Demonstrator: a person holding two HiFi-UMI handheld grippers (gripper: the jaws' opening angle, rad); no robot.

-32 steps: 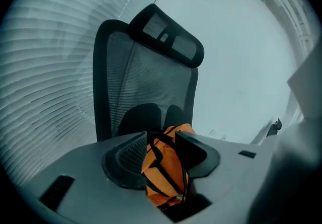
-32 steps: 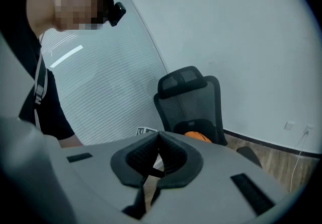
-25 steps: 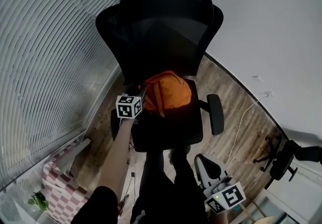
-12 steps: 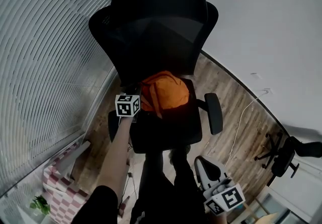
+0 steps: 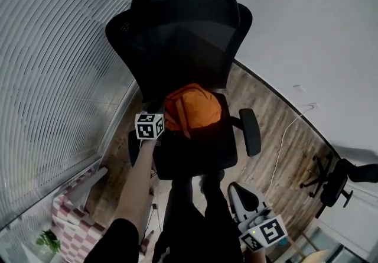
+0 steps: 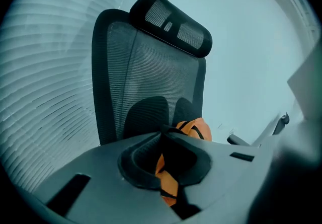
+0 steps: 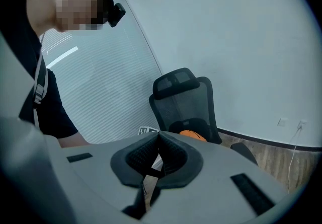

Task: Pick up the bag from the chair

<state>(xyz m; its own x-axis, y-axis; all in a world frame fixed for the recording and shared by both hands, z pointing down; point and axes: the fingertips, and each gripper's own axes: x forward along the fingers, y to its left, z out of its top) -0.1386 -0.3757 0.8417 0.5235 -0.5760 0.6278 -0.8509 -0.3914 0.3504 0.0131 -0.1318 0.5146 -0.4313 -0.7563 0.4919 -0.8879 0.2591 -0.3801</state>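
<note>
An orange bag (image 5: 193,107) rests on the seat of a black mesh office chair (image 5: 180,37). My left gripper (image 5: 163,116) is at the bag's left edge, its marker cube just behind it. In the left gripper view the jaws are shut, with a fold of the bag's orange fabric (image 6: 166,180) caught between the pads, and more of the bag (image 6: 197,128) shows beyond them. My right gripper (image 5: 260,237) hangs low at the right, far from the chair. It is shut with nothing in it (image 7: 158,135), and from there the bag (image 7: 191,135) looks small on the chair.
Window blinds (image 5: 53,67) run along the left and a white wall (image 5: 313,31) along the right. A white cable (image 5: 283,143) lies on the wooden floor. Another chair's base (image 5: 331,188) stands at the right. A pink checkered box (image 5: 71,226) sits at the lower left.
The head view has shifted slightly. My left gripper stays at the bag's left edge, the bag stays on the seat, and the right gripper has not moved.
</note>
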